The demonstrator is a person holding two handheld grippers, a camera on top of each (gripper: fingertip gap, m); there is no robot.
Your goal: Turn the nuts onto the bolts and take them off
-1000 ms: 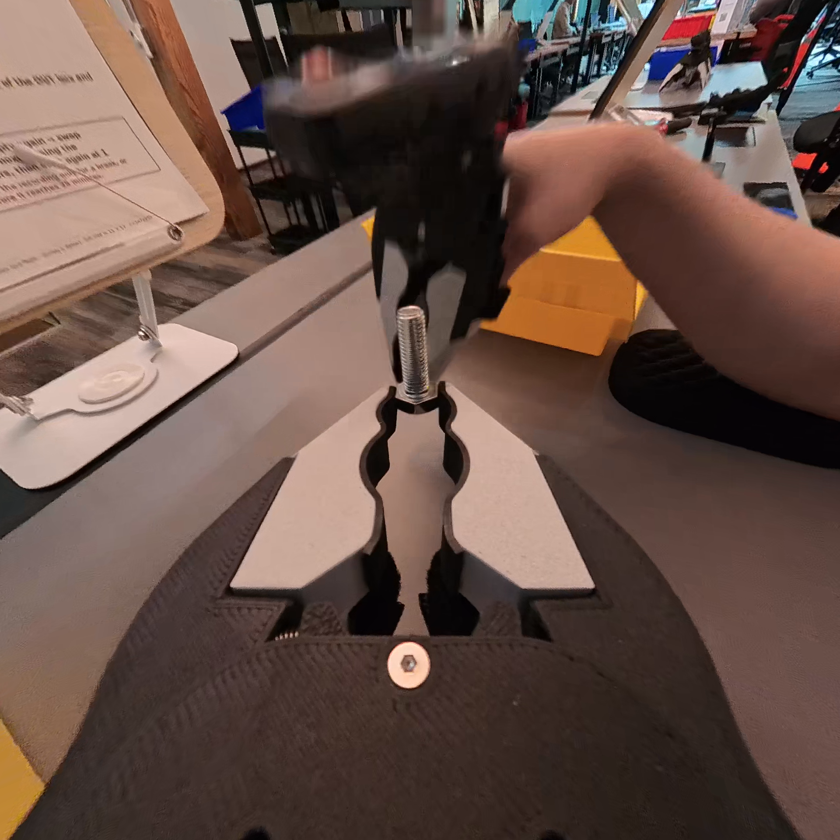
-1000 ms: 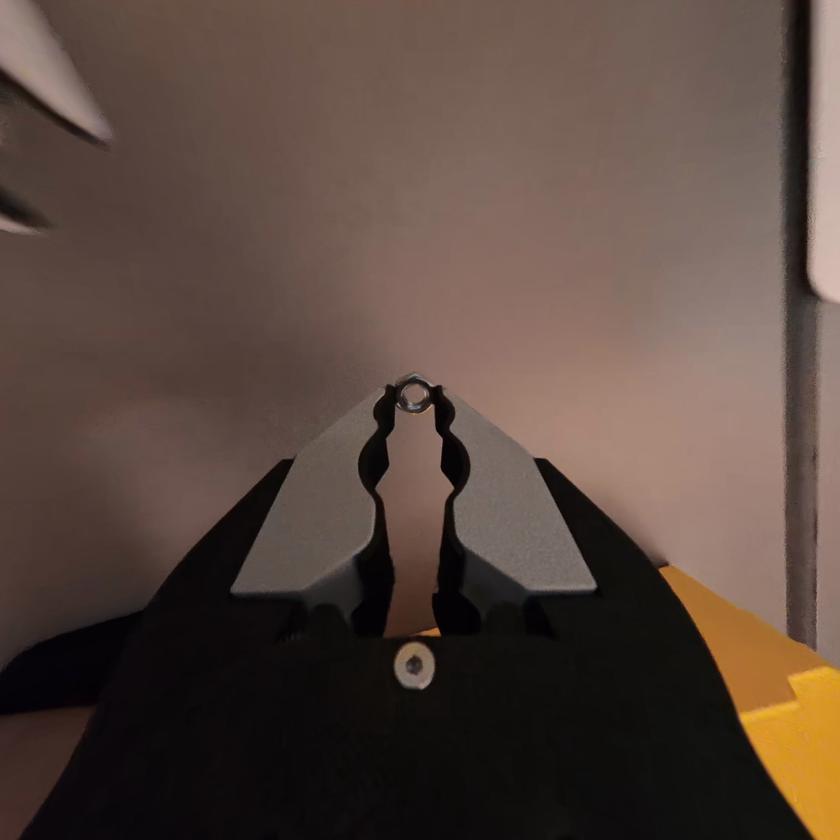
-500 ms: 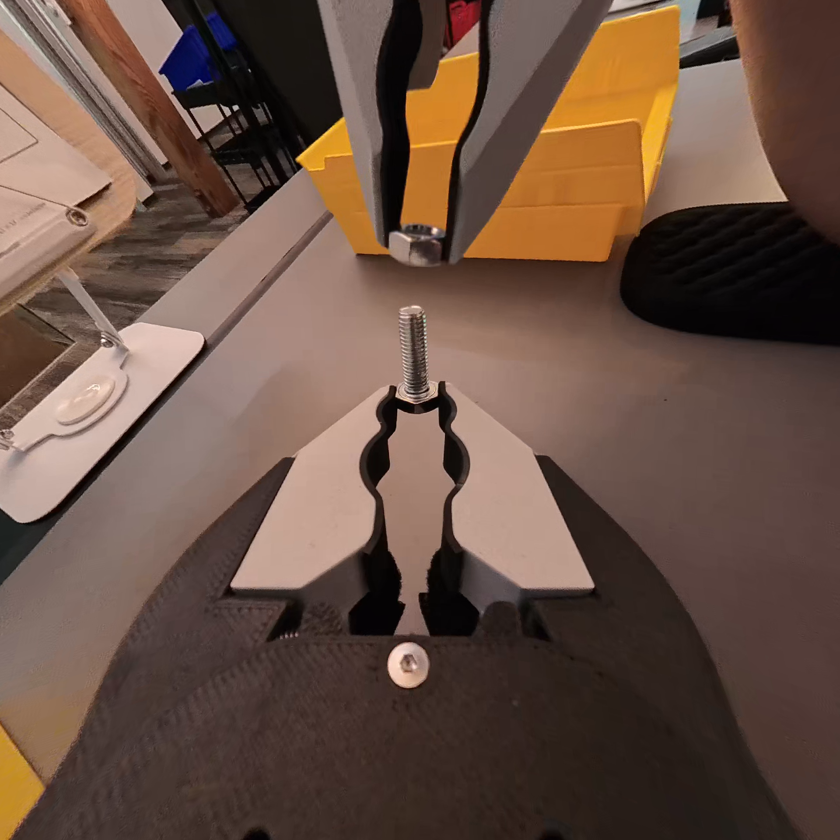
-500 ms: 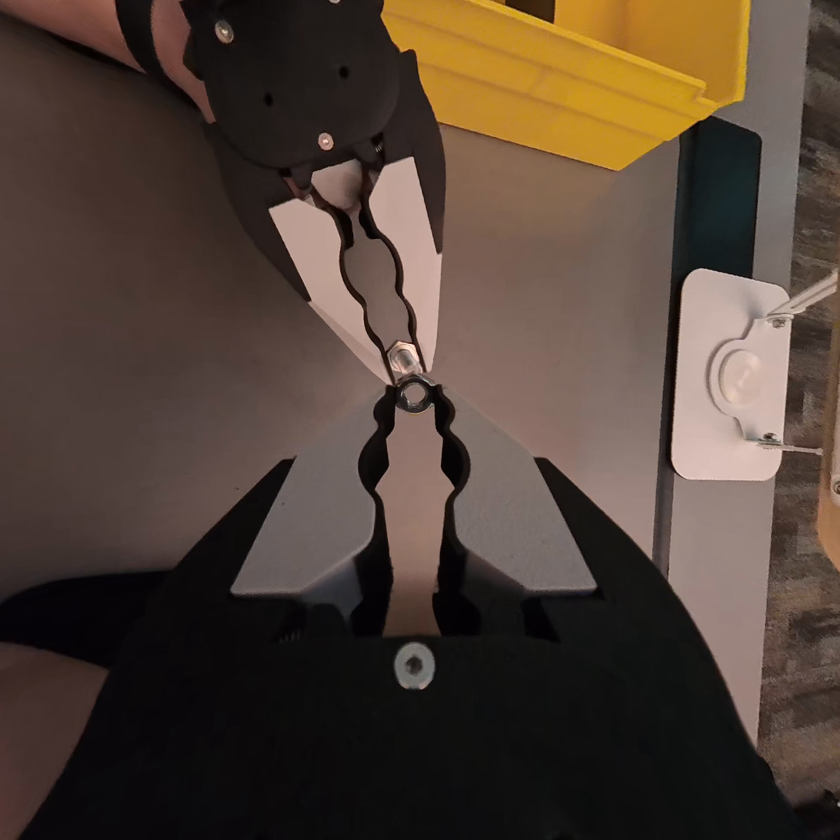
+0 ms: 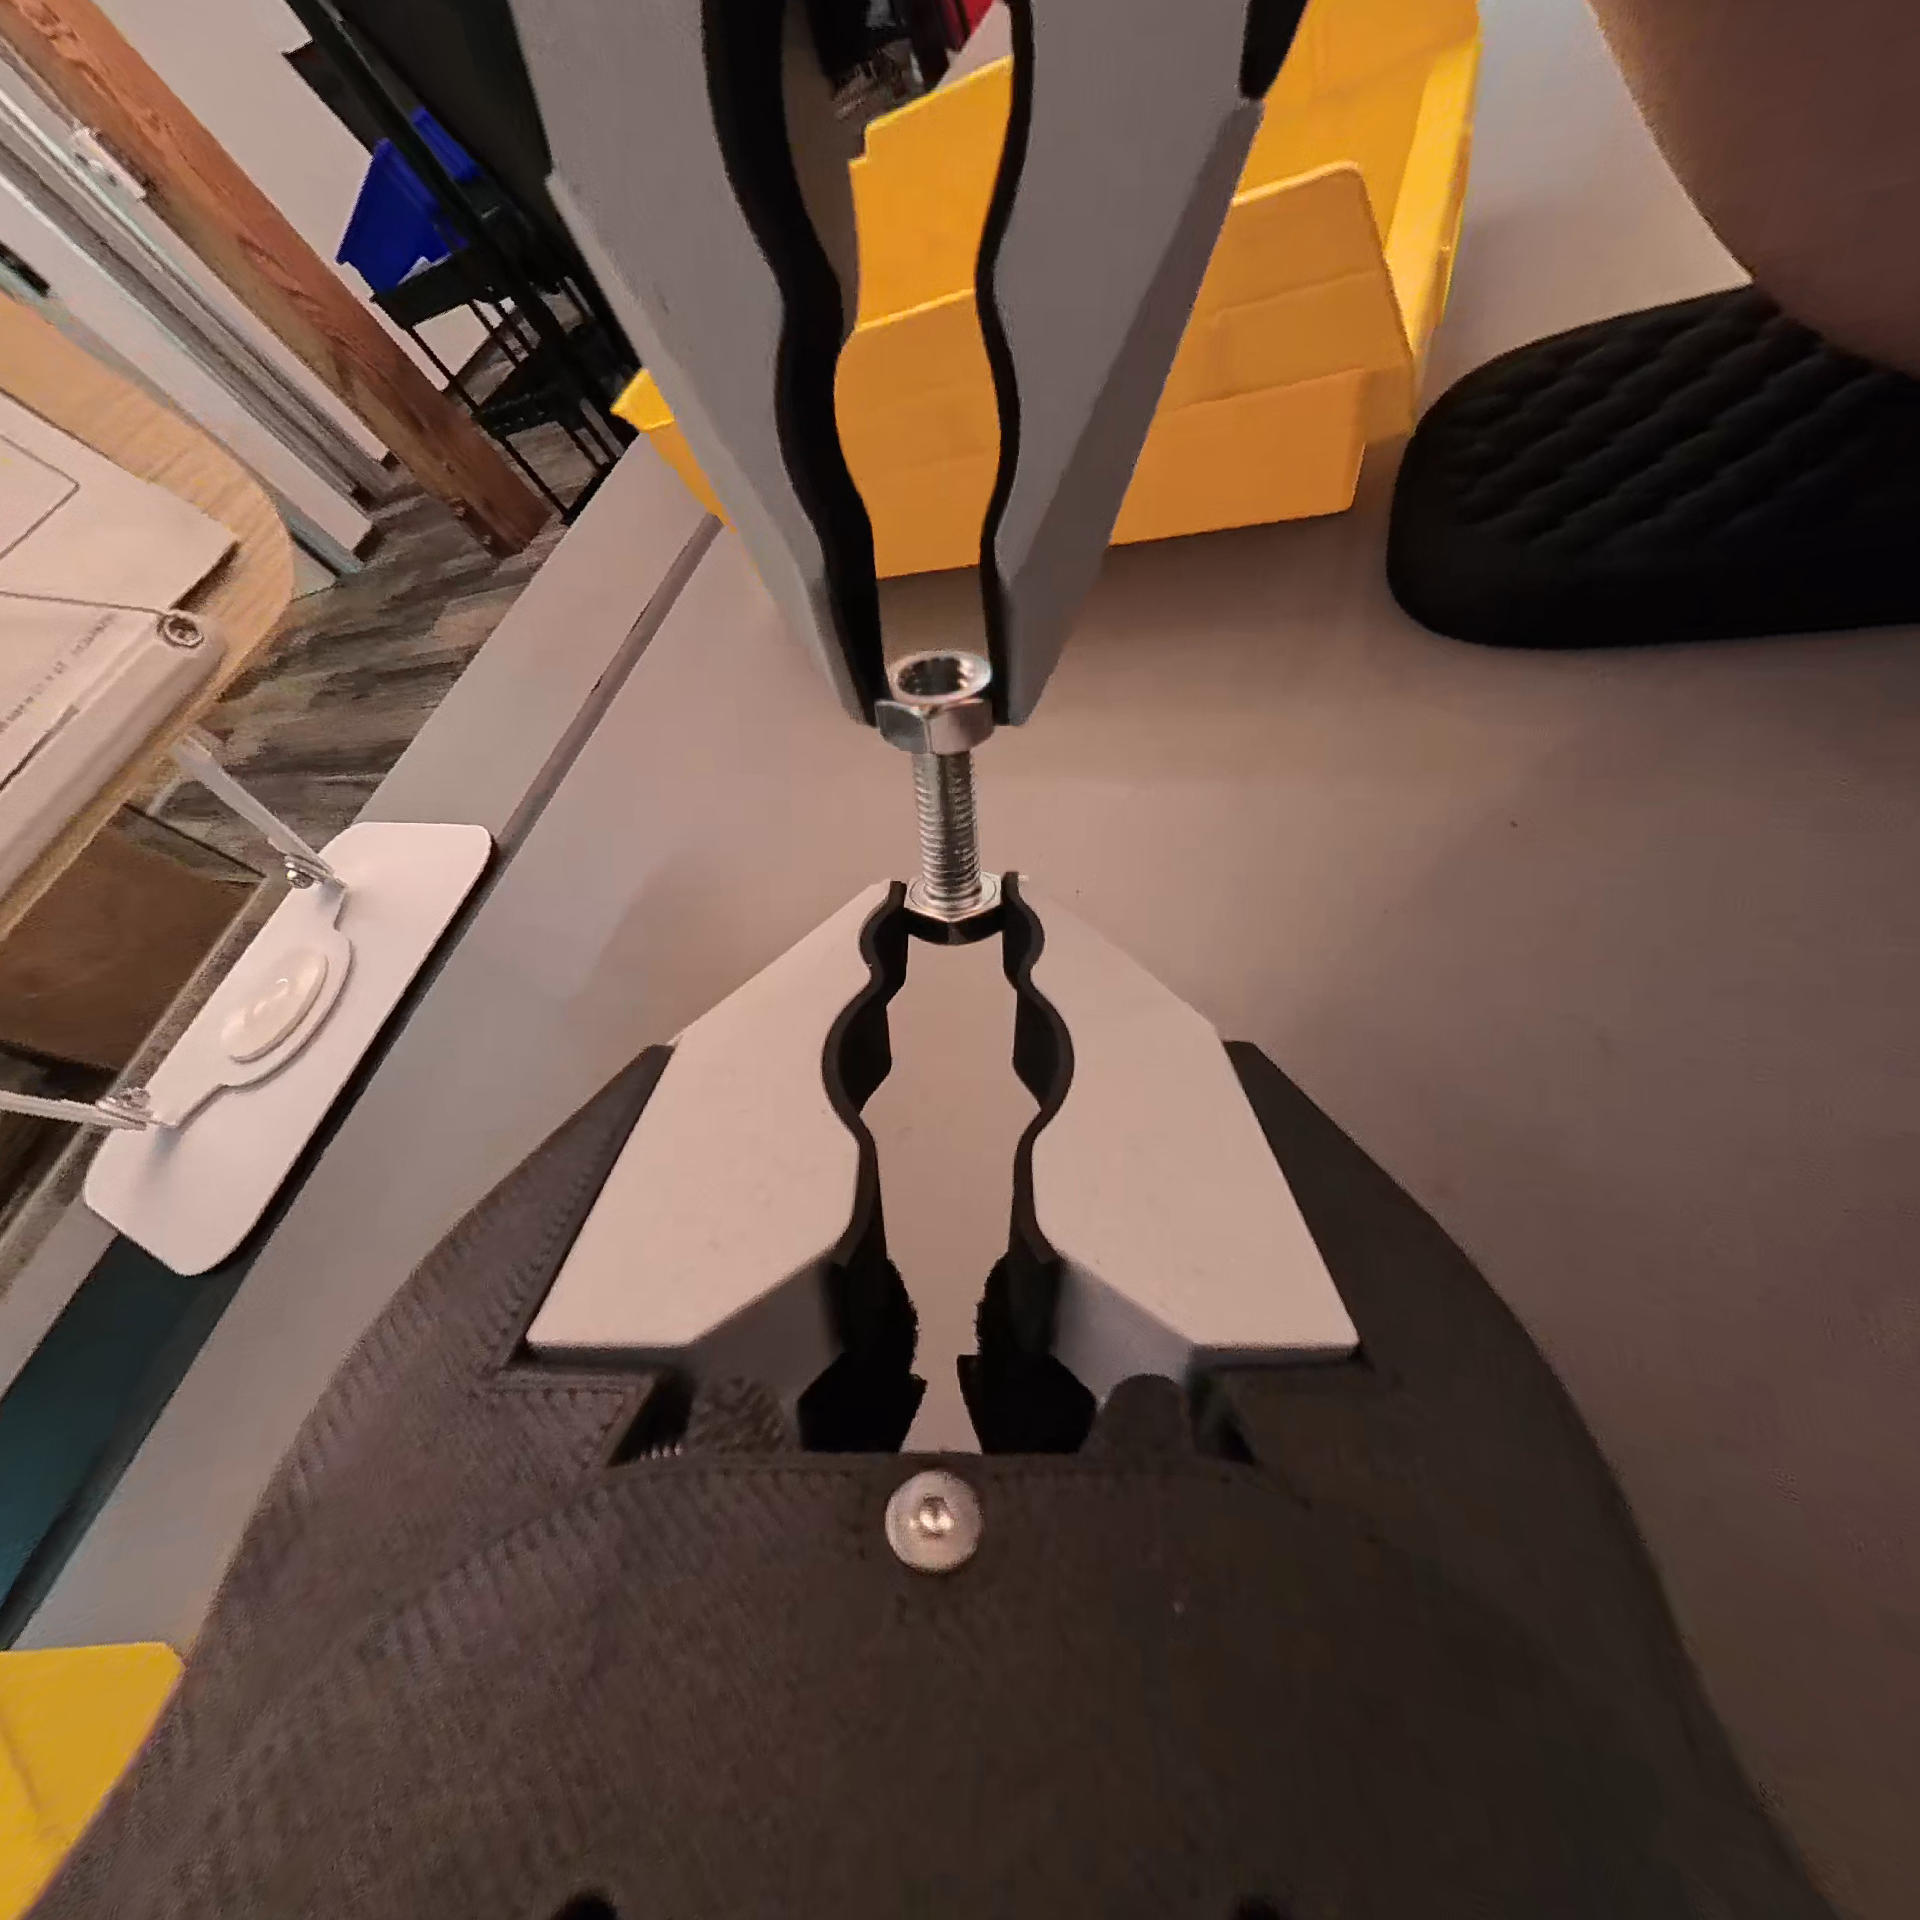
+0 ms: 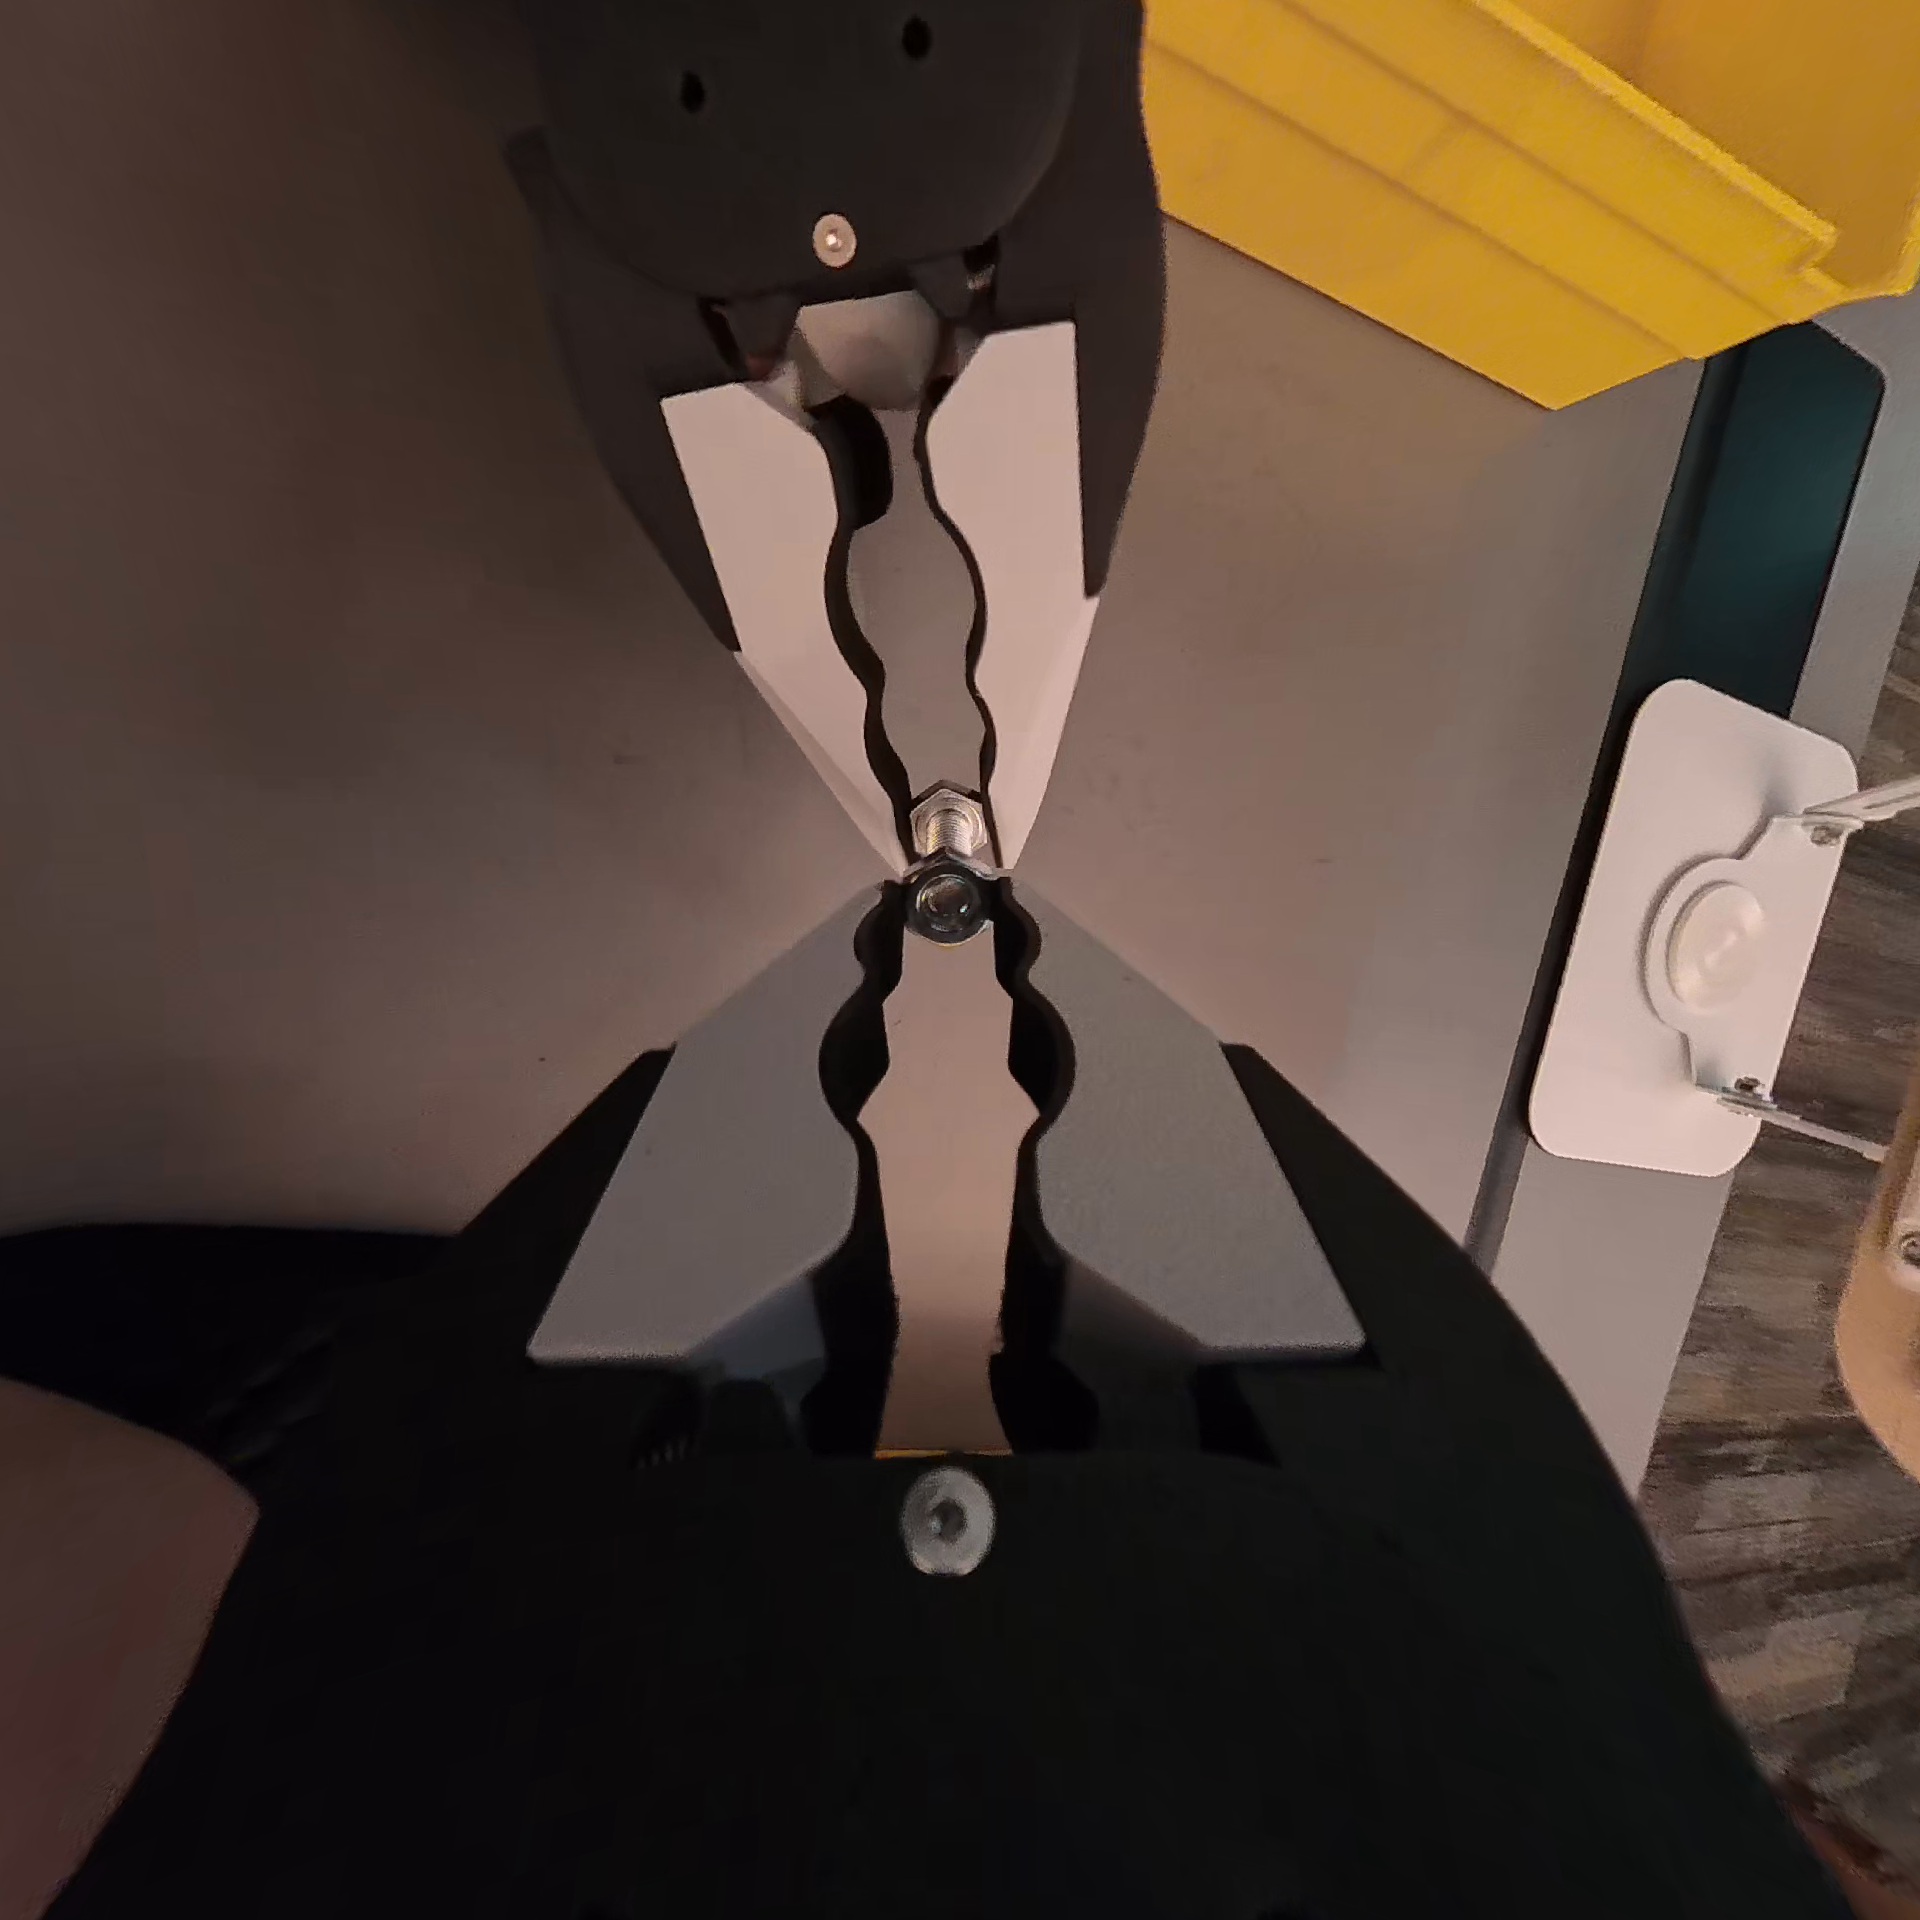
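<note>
My left gripper (image 5: 951,902) is shut on the head of a silver bolt (image 5: 943,821) and holds it upright above the grey table (image 5: 1455,987). My right gripper (image 5: 935,707) comes down from above, shut on a silver hex nut (image 5: 935,719) that sits on the top end of the bolt's thread. In the right wrist view I look down through the nut (image 6: 943,906) held in my right gripper (image 6: 943,902). The bolt (image 6: 940,831) runs from it to my left gripper (image 6: 945,821) beyond.
A yellow bin (image 5: 1299,343) stands at the back of the table and also shows in the right wrist view (image 6: 1455,156). A black padded rest (image 5: 1662,468) lies at the right. A white stand base (image 5: 281,1039) sits by the table's left edge. The gap from one gripper's tips to the other's is roughly 4 centimetres.
My right gripper has come down with the nut. Half a second ago the nut hung a little above the bolt's tip; now it sits on it. My left gripper has held the bolt still.
</note>
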